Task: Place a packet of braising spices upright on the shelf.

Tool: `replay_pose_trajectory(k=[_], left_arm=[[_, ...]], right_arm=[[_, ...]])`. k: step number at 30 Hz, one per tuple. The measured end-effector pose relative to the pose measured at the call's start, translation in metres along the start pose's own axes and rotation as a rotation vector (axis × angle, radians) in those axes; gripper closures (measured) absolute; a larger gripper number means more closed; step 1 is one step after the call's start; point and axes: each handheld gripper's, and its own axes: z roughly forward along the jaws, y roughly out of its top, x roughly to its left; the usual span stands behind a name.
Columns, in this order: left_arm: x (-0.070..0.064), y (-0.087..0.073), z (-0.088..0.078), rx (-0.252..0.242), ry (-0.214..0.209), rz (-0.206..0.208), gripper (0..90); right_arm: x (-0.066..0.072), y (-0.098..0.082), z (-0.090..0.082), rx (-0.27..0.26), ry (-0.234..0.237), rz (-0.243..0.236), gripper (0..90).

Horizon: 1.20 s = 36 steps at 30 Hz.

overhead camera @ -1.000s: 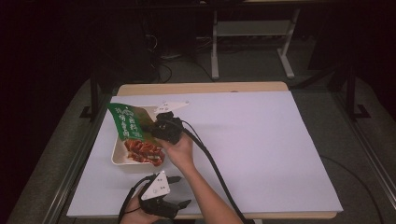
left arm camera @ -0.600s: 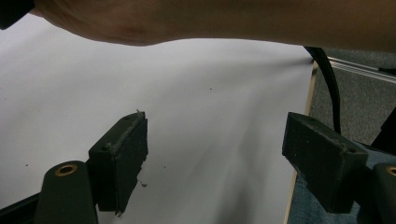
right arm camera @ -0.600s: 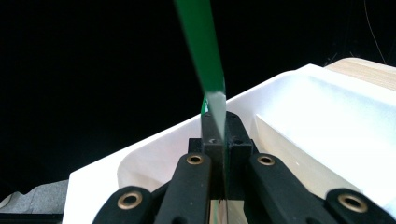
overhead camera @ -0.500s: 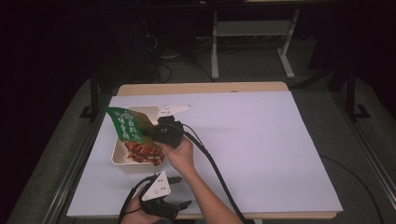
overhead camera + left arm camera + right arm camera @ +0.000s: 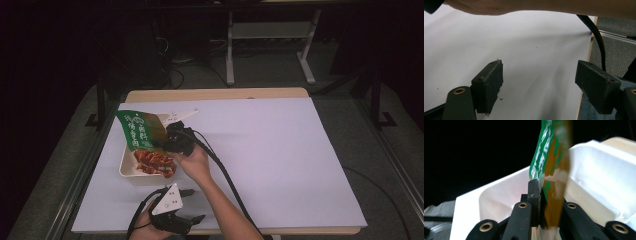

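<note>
Holding the green snack pouch by one edge, I have it raised and tilted over the white foam tray, where the reddish food already lies heaped toward the near end. In the right gripper view the pouch stands between the pads of my right gripper; the jaws have just been easing apart, yet the film looks pinched still, so I judge the grip light but holding. I read this as the tail of the emptying step. Next comes a last shake, or carrying the pouch clear of the tray and letting go, with care not to drag the tray's wall.

My left gripper rests near the table's front edge, jaws spread wide with nothing between them. The tray sits close to the table's left edge, so that side is tight; to the right the white surface gives me plenty of room for setting the pouch down.
</note>
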Motion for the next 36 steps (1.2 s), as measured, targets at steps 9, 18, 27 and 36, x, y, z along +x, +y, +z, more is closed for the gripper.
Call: replay_pose_trajectory(k=[9,18,27,36], left_arm=[[0.001,0.0,-0.001,-0.008,0.002,0.001,21.9],[0.0,0.001,0.0,-0.002,0.0,0.004,21.9],[0.0,0.001,0.0,-0.003,-0.001,0.012,21.9],[-0.002,0.001,0.002,0.001,-0.004,0.003,21.9]], right_arm=[[0.002,-0.004,0.004,-0.041,0.078,0.031,88.9],[0.001,-0.019,0.004,-0.149,0.118,0.07,89.0],[-0.002,-0.03,0.004,-0.161,0.11,0.093,88.8],[-0.005,-0.037,0.003,-0.127,0.084,0.063,88.5]])
